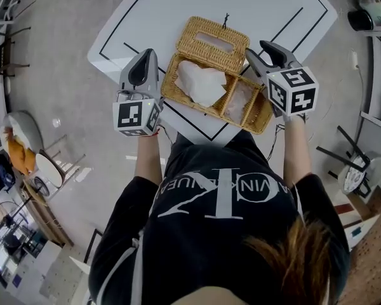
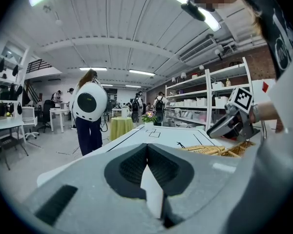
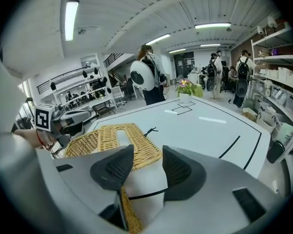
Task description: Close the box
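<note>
An open wicker box sits on the white table, with white paper inside it. Its slotted lid is folded back on the far side. My left gripper hovers just left of the box, and its pads meet at the tip with nothing held. The box lies off to its right. My right gripper is at the box's right end. Its jaws stand apart, empty, with the lid ahead and to their left.
Black lines mark the table, and its near corner points at the person's body. Shelving stands at the right of the room. People stand beyond the table, one with a round white backpack. Chairs stand on the floor at left.
</note>
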`<action>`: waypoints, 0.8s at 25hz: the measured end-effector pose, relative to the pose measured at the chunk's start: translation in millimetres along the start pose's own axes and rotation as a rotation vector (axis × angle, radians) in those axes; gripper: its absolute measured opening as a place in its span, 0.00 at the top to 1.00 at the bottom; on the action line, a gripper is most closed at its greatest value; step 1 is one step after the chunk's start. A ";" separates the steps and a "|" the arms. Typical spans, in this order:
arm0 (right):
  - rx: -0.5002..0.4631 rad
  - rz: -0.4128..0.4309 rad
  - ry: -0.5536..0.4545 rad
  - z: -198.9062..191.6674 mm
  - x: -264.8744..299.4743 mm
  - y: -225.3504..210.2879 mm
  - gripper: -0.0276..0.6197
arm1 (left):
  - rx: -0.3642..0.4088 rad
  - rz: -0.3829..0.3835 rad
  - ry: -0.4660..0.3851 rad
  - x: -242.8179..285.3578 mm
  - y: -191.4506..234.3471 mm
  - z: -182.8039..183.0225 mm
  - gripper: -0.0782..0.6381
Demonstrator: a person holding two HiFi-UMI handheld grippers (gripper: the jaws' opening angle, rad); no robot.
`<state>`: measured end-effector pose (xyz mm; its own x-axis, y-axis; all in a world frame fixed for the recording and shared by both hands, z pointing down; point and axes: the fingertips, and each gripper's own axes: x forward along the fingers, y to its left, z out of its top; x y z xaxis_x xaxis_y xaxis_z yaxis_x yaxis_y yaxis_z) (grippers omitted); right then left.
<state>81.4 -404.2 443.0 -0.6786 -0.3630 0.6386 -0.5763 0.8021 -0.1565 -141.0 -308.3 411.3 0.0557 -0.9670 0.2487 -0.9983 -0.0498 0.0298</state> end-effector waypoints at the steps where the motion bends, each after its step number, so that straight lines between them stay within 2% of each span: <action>1: 0.009 0.011 0.005 -0.6 3.2 -1.8 0.67 | 0.000 0.007 0.006 1.0 0.1 -1.2 0.88; 7: 0.091 0.115 0.035 -3.9 24.3 -11.2 0.62 | 0.001 0.047 0.035 5.0 2.4 -4.9 0.88; 14: 0.244 0.263 0.103 -14.1 45.8 -16.4 0.52 | 0.019 0.095 0.054 0.6 7.1 -7.8 0.88; 20: 0.343 0.350 0.116 -15.8 47.3 -5.0 0.52 | 0.009 0.107 0.042 -3.8 9.2 -5.1 0.88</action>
<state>59.3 -417.9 485.9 -0.8142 -0.0297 0.5798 -0.4529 0.6573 -0.6023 -150.2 -303.8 415.5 -0.0508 -0.9557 0.2900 -0.9987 0.0508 -0.0075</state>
